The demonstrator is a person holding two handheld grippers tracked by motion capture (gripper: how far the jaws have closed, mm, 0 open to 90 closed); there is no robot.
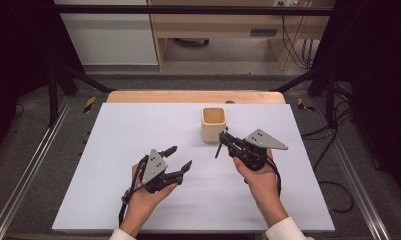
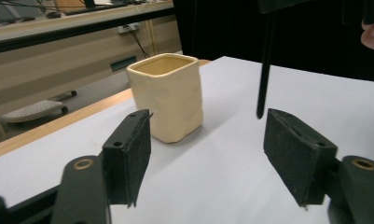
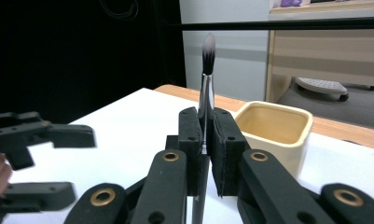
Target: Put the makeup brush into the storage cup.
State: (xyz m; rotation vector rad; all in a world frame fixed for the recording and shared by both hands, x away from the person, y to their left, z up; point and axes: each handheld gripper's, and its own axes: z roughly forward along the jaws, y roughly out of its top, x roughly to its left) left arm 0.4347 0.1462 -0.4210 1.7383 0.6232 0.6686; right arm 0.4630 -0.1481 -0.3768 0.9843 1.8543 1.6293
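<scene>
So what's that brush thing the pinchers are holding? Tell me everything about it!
The brush is thin, with a shiny silver neck, a dark handle and a soft tuft that is dark with a pale tip. The right gripper is shut on it, both black pads squeezing the neck. In the left gripper view the handle hangs down with its end just above the white table, not touching. It stands beside the cream cup, still outside it.
</scene>
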